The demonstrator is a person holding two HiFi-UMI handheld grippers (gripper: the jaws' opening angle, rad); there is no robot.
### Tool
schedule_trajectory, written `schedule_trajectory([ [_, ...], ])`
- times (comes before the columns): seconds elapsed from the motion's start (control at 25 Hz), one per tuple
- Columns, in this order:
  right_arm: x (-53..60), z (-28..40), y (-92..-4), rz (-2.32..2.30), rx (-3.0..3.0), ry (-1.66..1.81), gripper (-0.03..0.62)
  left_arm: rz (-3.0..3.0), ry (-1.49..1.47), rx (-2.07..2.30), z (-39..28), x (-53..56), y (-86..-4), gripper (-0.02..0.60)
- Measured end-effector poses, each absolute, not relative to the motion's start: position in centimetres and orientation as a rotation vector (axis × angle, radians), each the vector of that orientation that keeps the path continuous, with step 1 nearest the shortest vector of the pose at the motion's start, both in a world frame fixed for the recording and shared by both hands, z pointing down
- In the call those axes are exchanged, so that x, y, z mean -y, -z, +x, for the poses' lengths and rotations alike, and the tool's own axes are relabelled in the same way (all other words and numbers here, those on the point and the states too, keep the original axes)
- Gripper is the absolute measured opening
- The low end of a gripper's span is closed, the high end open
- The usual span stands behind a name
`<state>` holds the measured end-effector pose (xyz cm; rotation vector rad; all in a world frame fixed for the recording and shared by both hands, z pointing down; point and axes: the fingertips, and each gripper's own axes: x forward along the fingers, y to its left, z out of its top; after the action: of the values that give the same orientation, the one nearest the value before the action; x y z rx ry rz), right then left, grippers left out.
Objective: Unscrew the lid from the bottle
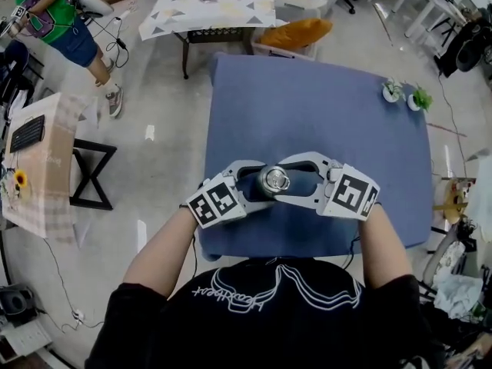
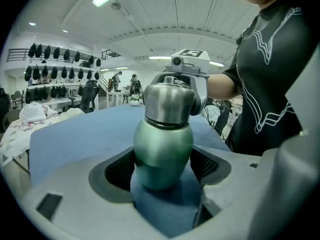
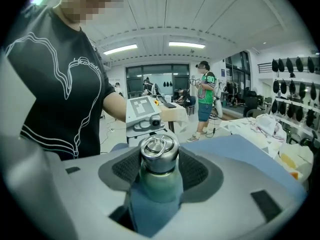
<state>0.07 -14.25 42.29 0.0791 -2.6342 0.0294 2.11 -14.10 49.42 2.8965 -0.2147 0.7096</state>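
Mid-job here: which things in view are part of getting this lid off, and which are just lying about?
In the job: green bottle, its body in the left gripper; steel lid, in the right gripper; blue table.
Lying about: two small potted plants at the table's far right corner; patterned table beyond.

Bench [image 1: 323,106]: centre of frame, covered in blue cloth.
Bottle [image 1: 274,183]: lower centre of the bench, upright, seen from above, silver lid [image 1: 275,178] on.
Left hand-held gripper [image 1: 256,181]: lower left of the bottle, jaws reaching round it.
Right hand-held gripper [image 1: 294,179]: lower right, jaws meeting the bottle from the other side.
Two small potted plants [image 1: 406,94]: upper right corner of the bench.
Patterned table [image 1: 215,6]: top centre; orange cushion [image 1: 306,31] beside it.
Standing person [image 1: 65,21]: upper left.
Side table [image 1: 46,167]: left edge, carrying a keyboard [image 1: 27,133] and a sunflower [image 1: 19,179].
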Motion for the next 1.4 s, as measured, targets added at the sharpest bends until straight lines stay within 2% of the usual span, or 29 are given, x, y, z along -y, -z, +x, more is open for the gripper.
schedule_trajectory([
  [0.52,13.9,-0.2,-42.5,-0.135,2.598,0.007,0.241,2.925,-0.764,-0.052,1.7,13.7,-49.6,0.353],
  [0.8,13.8,-0.3,-42.3,-0.113,2.605,0.021,0.242,2.930,-0.755,-0.022,1.7,13.6,-49.4,0.353],
  [0.88,13.7,-0.4,-42.3,-0.079,2.610,0.003,0.247,2.927,-0.745,0.013,1.7,13.7,-49.4,0.353],
  [1.0,13.6,-0.4,-42.2,0.002,2.643,-0.048,0.321,2.920,-0.711,0.100,1.6,13.7,-49.3,0.353],
  [1.4,14.8,0.5,-40.8,0.539,2.837,-0.221,0.328,2.834,-0.643,0.498,1.5,13.9,-49.3,0.353],
])
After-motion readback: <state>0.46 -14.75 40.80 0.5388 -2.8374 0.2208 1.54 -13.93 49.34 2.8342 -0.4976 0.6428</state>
